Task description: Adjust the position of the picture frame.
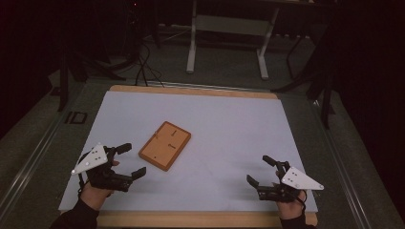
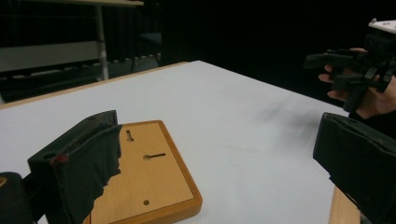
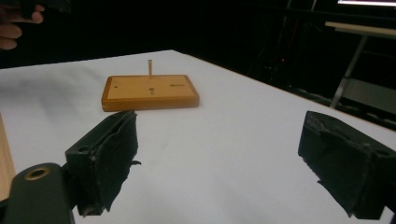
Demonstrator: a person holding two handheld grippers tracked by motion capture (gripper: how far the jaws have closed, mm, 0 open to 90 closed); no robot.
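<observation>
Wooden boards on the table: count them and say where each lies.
1. The wooden board lies flat on the white table, left of centre, just ahead of the left gripper; a thin peg stands on it.

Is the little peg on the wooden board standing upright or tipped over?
Upright. In the right gripper view the peg rises straight from the wooden board, near its far edge.

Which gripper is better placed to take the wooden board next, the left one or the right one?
Probably the left. The left gripper is open right beside the wooden board, its jaws pointing at it. The right gripper, also open, is farther away across the white table.
</observation>
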